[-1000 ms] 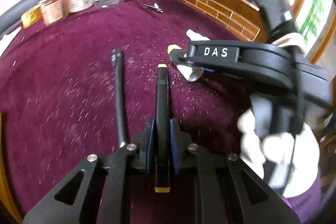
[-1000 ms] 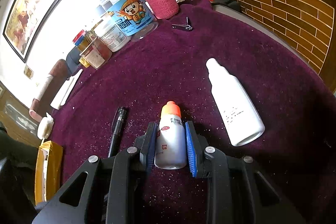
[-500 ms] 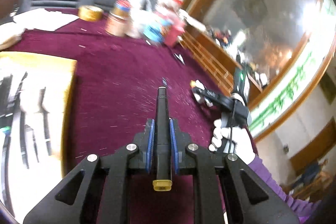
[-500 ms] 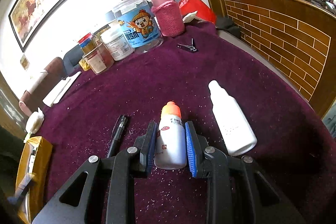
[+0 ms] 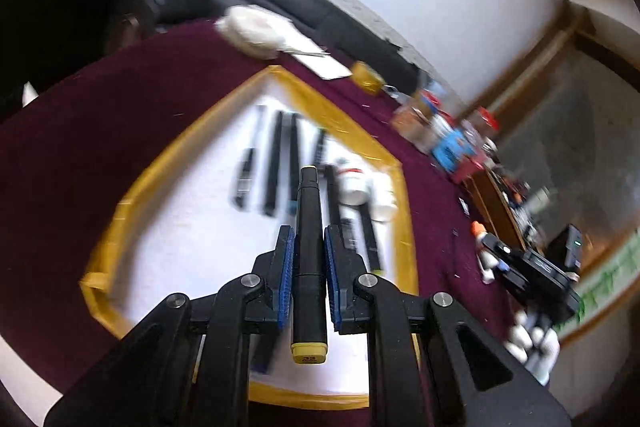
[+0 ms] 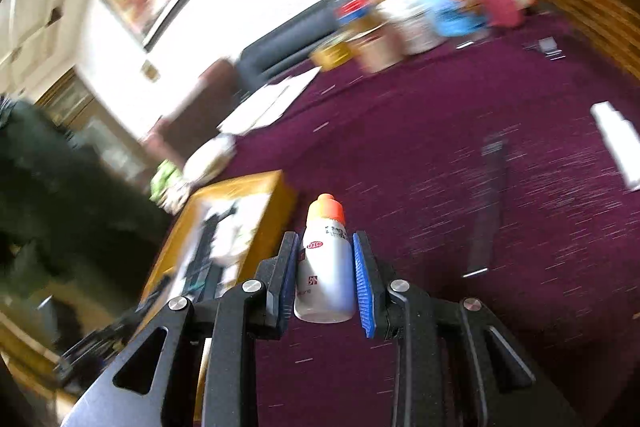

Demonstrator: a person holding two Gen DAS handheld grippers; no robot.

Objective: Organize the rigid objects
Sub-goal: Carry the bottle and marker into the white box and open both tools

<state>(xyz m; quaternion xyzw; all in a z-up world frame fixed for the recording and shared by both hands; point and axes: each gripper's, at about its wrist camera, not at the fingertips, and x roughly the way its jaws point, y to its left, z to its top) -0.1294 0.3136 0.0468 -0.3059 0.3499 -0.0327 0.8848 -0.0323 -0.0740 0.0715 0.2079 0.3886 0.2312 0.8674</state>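
Marker (image 5: pixel 308 247) over yellow-rimmed tray (image 5: pixel 140 187), pens (image 5: pixel 274 163) below

Bright, fisheye-warped views, backgrounds seemingly motion-blurred.

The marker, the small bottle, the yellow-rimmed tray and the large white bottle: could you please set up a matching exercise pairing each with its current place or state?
Things:
1. black marker
2. small orange-capped bottle
3. yellow-rimmed tray
4. large white bottle

States:
A. lying loose on the purple cloth
B. clamped in the right gripper
C. already holds several pens
D. clamped in the left gripper

Pairs: 1-D, 2-B, 3-C, 4-A
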